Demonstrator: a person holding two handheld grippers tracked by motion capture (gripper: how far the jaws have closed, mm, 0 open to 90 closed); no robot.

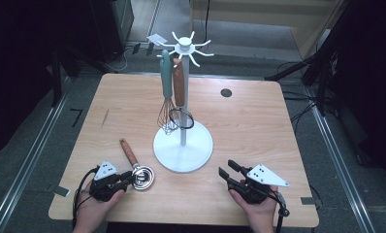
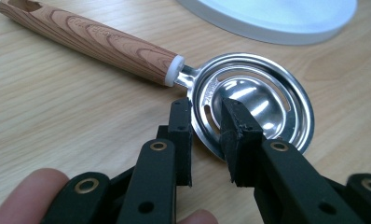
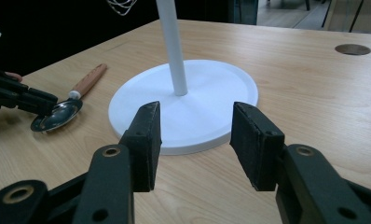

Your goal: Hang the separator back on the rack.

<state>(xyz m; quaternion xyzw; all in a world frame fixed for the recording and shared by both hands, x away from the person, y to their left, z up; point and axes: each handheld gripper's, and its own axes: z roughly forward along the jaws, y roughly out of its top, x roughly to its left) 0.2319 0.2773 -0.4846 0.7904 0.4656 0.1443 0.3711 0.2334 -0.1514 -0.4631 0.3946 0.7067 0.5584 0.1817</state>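
Observation:
A steel slotted spoon [image 1: 143, 177] with a wood-grain handle [image 2: 95, 39] lies flat on the table, front left. My left gripper [image 1: 127, 179] [image 2: 206, 125] is low at its bowl [image 2: 263, 98]. One jaw is outside the rim and the other inside the bowl, a narrow gap still showing between the pads; I call it open. My right gripper [image 1: 228, 168] [image 3: 195, 135] stands open at the front right with nothing between its jaws, facing the white stand's round base [image 3: 207, 98]. The right gripper view also has the spoon [image 3: 58, 114] and the left gripper [image 3: 27, 99].
The white hook stand [image 1: 183, 145] rises mid-table. A teal-handled whisk [image 1: 167, 77] and a wooden-handled utensil [image 1: 179, 85] with a dark ring [image 1: 182, 118] hang from it. A round grommet hole [image 1: 226, 92] sits at the table's back right. Table edges run close behind both hands.

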